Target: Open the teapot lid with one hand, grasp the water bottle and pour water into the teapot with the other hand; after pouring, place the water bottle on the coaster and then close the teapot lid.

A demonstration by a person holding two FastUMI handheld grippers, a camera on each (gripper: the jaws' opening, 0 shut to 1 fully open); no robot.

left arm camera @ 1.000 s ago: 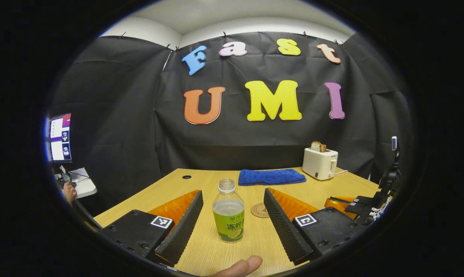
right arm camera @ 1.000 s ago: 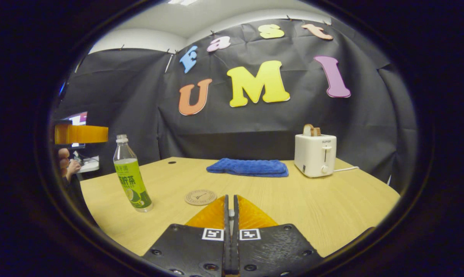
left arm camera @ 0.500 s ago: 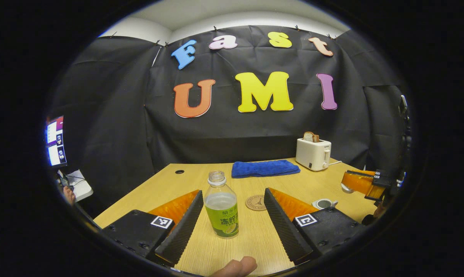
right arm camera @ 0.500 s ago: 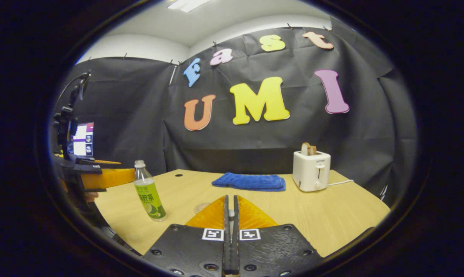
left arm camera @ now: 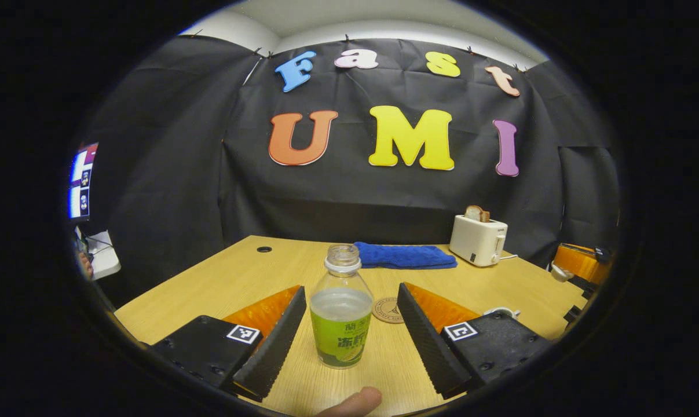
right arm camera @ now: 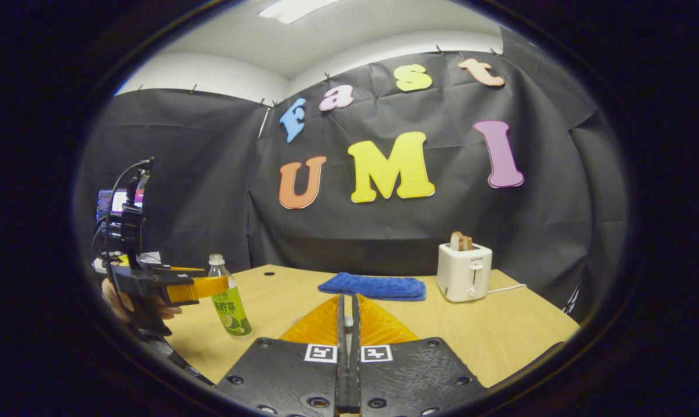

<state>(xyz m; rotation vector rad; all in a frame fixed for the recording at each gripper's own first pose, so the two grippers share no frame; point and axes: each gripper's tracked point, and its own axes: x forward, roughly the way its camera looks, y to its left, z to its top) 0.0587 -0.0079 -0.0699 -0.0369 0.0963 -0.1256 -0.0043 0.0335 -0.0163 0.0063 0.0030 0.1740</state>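
- Bottle (left arm camera: 341,315) stands upright on the table (left arm camera: 239,278), in the gap between the two wide-spread fingers of the left gripper (left arm camera: 349,330). The fingers do not touch it.
- It has no cap on, and the water comes up to about the top of the green label. I think it is a bit heavy, and the water could spill if it tips fast.
- Its wall looks like thin clear plastic, so I guess it is soft and smooth. A hard squeeze could push water out of the top.
- A good spot to hold looks like the label, around the middle, where the sides are straight.
- The coaster (left arm camera: 388,310) lies flat just behind the bottle, a bit to the right.
- The left gripper view shows a bit of white at the right, behind a finger. It may be the teapot, but I cannot tell.
- The right gripper (right arm camera: 347,324) has its fingers pressed together. I cannot tell if a lid is in them.
- The right gripper view shows the left gripper (right arm camera: 201,288) from the side, with a hand (right arm camera: 120,301) on it, at the bottle (right arm camera: 226,304).
- Both views show a blue towel (left arm camera: 406,256) and a toaster (left arm camera: 478,240) far back.
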